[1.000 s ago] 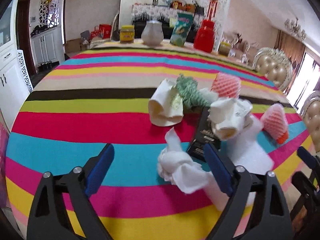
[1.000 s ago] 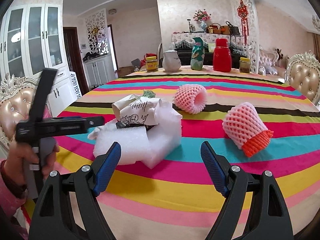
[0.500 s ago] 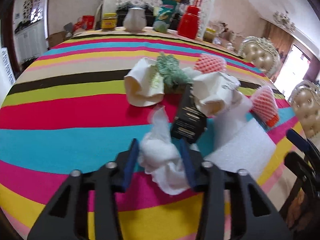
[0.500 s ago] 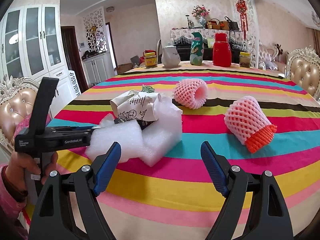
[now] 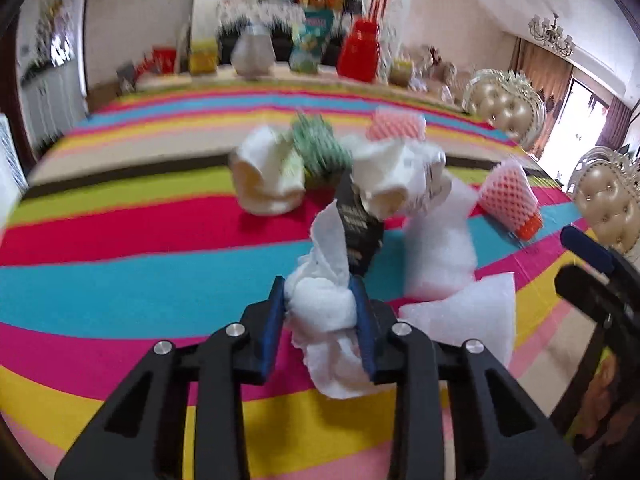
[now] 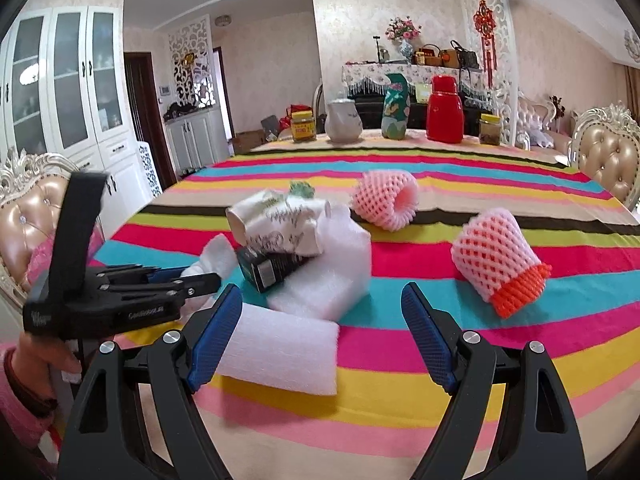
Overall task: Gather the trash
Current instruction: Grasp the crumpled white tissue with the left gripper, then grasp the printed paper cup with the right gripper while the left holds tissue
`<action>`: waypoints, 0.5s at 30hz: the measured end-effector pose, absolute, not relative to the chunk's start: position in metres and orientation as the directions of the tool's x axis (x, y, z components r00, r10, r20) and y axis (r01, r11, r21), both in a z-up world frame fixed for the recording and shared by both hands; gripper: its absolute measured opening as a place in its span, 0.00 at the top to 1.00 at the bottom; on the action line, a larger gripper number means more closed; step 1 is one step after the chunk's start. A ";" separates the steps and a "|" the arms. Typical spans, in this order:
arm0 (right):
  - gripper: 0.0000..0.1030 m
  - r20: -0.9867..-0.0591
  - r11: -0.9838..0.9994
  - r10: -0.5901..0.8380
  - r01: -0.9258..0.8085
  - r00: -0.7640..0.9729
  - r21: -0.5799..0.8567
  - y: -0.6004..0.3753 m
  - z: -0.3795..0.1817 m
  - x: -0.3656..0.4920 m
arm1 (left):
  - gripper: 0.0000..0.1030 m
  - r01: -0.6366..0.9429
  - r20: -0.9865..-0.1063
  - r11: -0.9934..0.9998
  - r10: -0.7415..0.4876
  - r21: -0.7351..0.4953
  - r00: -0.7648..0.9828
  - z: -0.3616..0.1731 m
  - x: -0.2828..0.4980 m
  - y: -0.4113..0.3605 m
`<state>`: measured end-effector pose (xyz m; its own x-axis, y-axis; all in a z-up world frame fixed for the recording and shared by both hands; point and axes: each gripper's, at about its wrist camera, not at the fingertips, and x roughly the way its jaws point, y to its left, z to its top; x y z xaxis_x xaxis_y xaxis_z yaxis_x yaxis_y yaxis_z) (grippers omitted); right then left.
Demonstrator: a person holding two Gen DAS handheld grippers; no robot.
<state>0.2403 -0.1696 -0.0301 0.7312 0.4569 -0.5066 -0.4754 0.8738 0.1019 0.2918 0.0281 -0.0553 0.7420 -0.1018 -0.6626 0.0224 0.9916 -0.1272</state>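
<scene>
Left hand-held gripper (image 5: 320,312) closing on one crumpled tissue (image 5: 326,300), right hand-held gripper (image 6: 322,332) released; two foam nets (image 6: 498,258).

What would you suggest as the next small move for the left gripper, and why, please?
Probably finish the squeeze, then lift a little. The left gripper is closing with the crumpled white tissue pinched between its blue pads, and the tissue touches the black box, so a slow lift avoids dragging it.

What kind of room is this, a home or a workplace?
Most likely a home dining or living room: a large table with a striped cloth, ornate padded chairs, white glass-door cabinets, and a sideboard with a flower vase.
</scene>
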 end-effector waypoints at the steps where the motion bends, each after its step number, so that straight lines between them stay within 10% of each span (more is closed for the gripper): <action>1: 0.25 -0.503 0.871 0.462 -0.480 0.730 0.105 -0.166 -0.027 0.243 | 0.70 0.012 -0.647 0.993 -0.084 -0.115 0.758 -0.052 0.287 0.030; 15: 0.19 -0.580 0.873 0.446 -0.473 0.682 0.115 -0.098 -0.031 0.314 | 0.70 -0.166 -0.504 0.984 0.110 -0.067 0.856 -0.031 0.231 0.076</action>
<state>0.3139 -0.0980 -0.0306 0.6819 0.4458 -0.5799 -0.4732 0.8734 0.1151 0.2306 0.0756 -0.0308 0.8564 0.1103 -0.5044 -0.1662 0.9838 -0.0669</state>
